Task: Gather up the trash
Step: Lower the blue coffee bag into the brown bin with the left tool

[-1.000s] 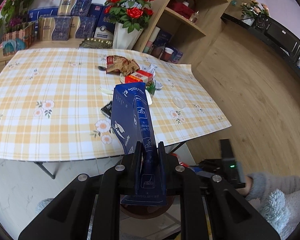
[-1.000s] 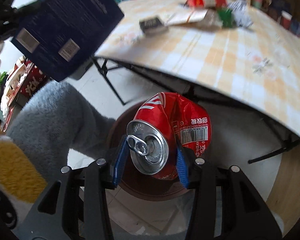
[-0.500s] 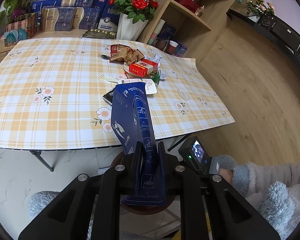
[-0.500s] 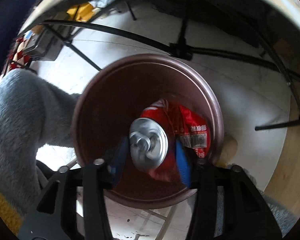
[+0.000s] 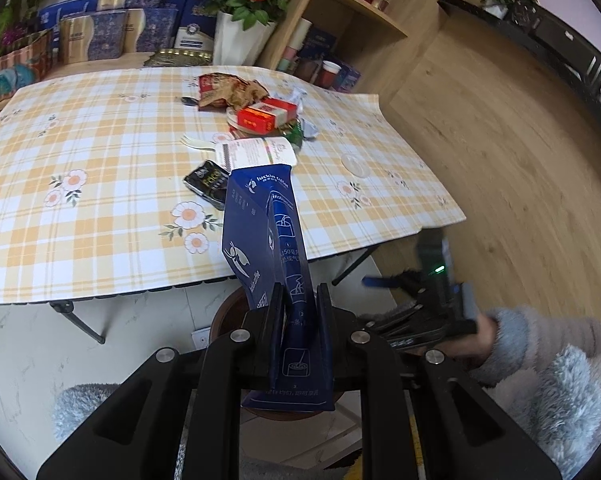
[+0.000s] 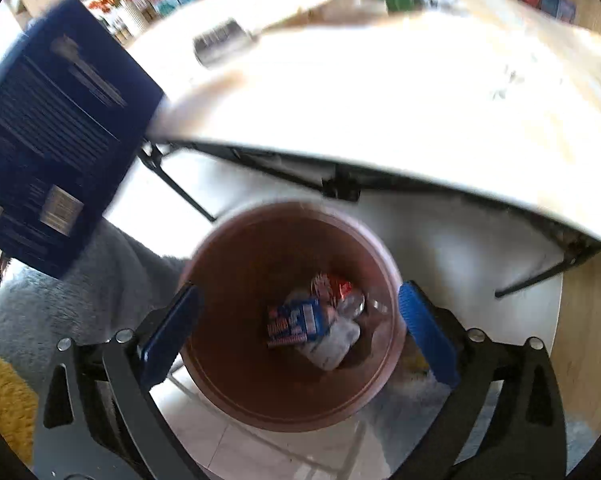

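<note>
My left hand-held gripper (image 5: pixel 298 312) clamps the blue carton (image 5: pixel 266 240), seemingly light and crushable, low on its side folds, while the right hand-held gripper (image 6: pixel 296 330) is opening, nothing between its pads.

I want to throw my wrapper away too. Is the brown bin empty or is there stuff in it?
Not empty. The brown bin has trash lying at its bottom, well below the rim.

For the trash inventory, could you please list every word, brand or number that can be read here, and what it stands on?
"luckin coffee": dark blue coffee packet clamped in the left tongs.
"150": same packet's side panel, beside pictogram steps.
White label on the table: barcode and print, too small.
Red box: print too small.
Trash in the brown bin: blurred, unreadable.
</note>
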The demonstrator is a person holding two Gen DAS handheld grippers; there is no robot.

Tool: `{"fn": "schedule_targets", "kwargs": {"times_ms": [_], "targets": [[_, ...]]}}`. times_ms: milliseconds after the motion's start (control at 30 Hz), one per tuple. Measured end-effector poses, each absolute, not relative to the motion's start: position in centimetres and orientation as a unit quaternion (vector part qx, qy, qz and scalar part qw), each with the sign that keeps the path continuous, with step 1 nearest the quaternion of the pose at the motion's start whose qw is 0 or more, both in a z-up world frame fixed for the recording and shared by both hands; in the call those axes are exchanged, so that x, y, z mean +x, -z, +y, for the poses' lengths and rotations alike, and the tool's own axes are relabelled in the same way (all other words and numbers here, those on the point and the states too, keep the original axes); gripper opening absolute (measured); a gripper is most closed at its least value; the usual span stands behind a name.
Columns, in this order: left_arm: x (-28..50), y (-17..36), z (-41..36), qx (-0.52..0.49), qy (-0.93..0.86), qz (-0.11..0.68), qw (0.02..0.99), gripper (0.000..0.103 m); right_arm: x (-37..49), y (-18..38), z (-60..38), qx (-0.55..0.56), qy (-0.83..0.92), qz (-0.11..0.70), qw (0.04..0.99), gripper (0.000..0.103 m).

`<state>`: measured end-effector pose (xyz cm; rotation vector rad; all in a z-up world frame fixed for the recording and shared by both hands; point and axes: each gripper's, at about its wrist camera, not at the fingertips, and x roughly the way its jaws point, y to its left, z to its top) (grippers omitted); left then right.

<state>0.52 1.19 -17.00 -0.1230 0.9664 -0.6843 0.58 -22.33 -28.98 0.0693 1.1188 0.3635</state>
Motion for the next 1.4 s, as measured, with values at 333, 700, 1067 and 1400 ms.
{"fn": "schedule_targets", "kwargs": {"times_ms": [333,700,1067,1400], "targets": [[-0.8,18.2,-1.4,-0.029,0.357,0.454,0.816,0.016,-0.9,21.7,-24.0,0.029,-0.149,0.432,0.889,0.097],[-3.1,19.9,-2.9,-0.009,0.391,0.48,0.785,0.016,-1.9,17.8,-25.2,0.025,-0.127,0.384,0.914,0.097],[-3.3,23.5,-5.7,0.067,0.403,0.525,0.747,0.016,-2.5,16.9,-26.5,0.04,-0.107,0.37,0.922,0.097],[-0.7,27.5,-7.5,0.103,0.389,0.563,0.722,0.016,-2.2,17.7,-28.4,0.066,-0.095,0.37,0.922,0.097]]}}
